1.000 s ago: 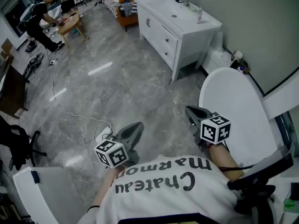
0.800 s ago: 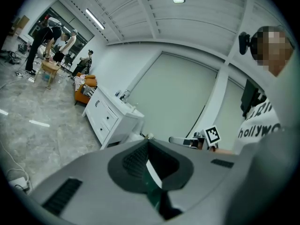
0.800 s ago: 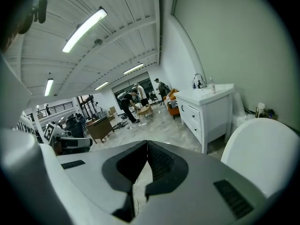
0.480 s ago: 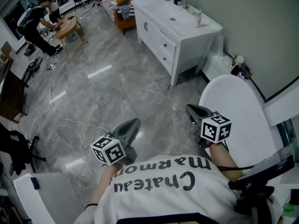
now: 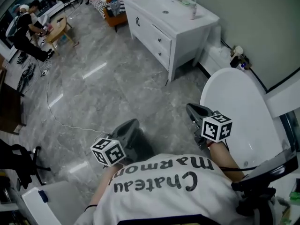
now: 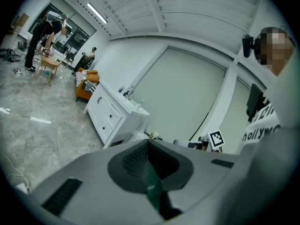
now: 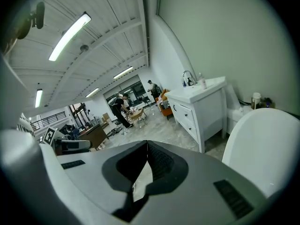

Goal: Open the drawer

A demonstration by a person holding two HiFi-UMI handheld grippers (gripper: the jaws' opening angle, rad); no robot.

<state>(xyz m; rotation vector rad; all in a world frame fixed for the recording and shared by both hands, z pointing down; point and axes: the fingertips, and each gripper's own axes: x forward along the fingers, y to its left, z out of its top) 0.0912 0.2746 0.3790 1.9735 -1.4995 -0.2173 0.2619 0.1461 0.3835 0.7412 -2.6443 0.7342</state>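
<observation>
Head view — left gripper (image 5: 129,127) and right gripper (image 5: 191,111) carried low, close to the body, aimed toward the white cabinet (image 5: 180,18) at far right; likely mere transit. Fingers of both pressed together, nothing between. Drawer (image 5: 161,40) shut, well out of reach. Polished grey floor (image 5: 103,88) between — white round table (image 5: 236,111) near right, people far left.

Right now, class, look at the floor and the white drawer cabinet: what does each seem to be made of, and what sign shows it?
The floor: probably polished stone or marble-look tile; grey veining and glossy streaks of reflected light. The white drawer cabinet: likely painted wood or board, smooth satin white; panelled fronts, small dark handles.
</observation>
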